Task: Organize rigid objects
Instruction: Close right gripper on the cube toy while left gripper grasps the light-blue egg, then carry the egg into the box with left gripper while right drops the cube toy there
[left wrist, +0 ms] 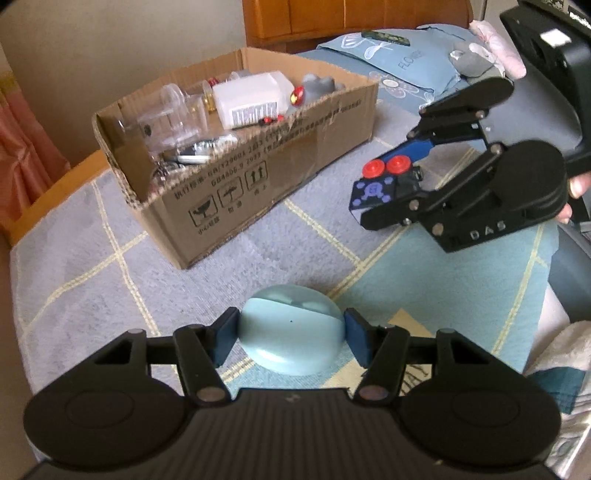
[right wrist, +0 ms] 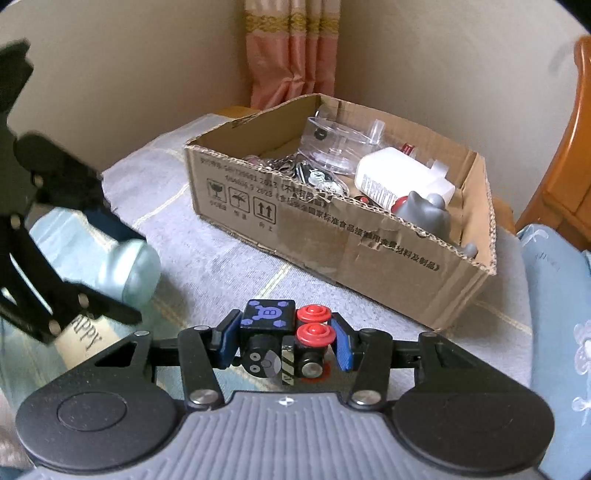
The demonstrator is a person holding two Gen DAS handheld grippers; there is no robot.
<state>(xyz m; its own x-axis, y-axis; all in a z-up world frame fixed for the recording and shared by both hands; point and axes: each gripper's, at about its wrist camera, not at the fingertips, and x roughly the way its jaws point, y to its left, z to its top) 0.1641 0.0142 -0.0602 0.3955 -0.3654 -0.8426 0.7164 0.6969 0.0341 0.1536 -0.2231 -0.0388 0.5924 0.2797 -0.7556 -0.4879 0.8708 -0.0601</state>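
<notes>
My left gripper [left wrist: 291, 338] is shut on a pale blue rounded case [left wrist: 291, 332], held above the bed cover; it also shows at the left of the right wrist view [right wrist: 129, 271]. My right gripper [right wrist: 284, 341] is shut on a black toy block with red round buttons [right wrist: 284, 332] and a purple patterned face; it shows in the left wrist view too [left wrist: 384, 181]. An open cardboard box [left wrist: 280, 173] [right wrist: 332, 236] lies ahead of both, holding a white bottle [left wrist: 251, 98] [right wrist: 399, 177], clear plastic pieces [left wrist: 170, 114] [right wrist: 332, 147], a grey toy [right wrist: 428, 214] and small metal items.
The box rests on a grey and blue checked bed cover [left wrist: 258, 254]. A blue pillow [left wrist: 402, 62] with soft toys lies behind it, below a wooden headboard [left wrist: 332, 18]. A pink curtain [right wrist: 291, 48] hangs at the wall corner. White cloth [left wrist: 561, 350] lies at the right.
</notes>
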